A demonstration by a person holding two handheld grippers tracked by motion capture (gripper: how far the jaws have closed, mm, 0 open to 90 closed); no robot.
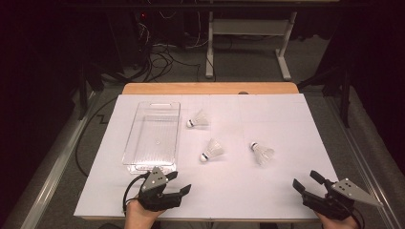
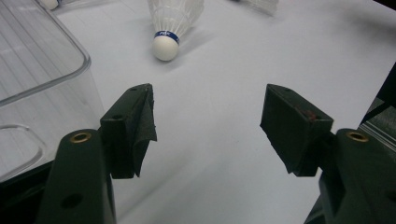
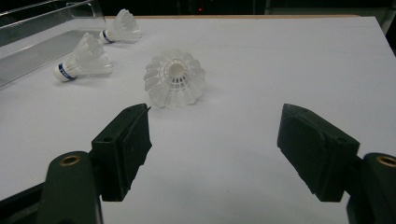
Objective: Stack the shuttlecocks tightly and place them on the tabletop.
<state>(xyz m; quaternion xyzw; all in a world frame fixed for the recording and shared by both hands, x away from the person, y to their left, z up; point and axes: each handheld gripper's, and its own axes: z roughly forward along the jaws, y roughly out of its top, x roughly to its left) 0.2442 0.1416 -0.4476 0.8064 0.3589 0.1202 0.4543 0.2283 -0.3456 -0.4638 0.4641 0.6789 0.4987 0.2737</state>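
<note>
**Shuttlecocks spread on the white sheet, both grippers held wide**

Shuttlecocks are seen lying on their sides on the white table (image 1: 267,191): the far shuttlecock (image 1: 198,119) just beside the clear tray (image 1: 131,152); the middle shuttlecock (image 1: 212,150) near the centre; the right shuttlecock (image 1: 261,152) well apart from the tray. The left gripper (image 1: 180,182) is held at the near edge by the tray's near end, jaws spread, nothing gripped; the right gripper (image 1: 307,181) is likewise held agape and empty, pointed at the right shuttlecock.

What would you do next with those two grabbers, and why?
Probably ease the right gripper forward onto the nearest shuttlecock: its jaws are open, that shuttlecock lies straight ahead, and the clear tray beside the left gripper holds nothing.
</note>
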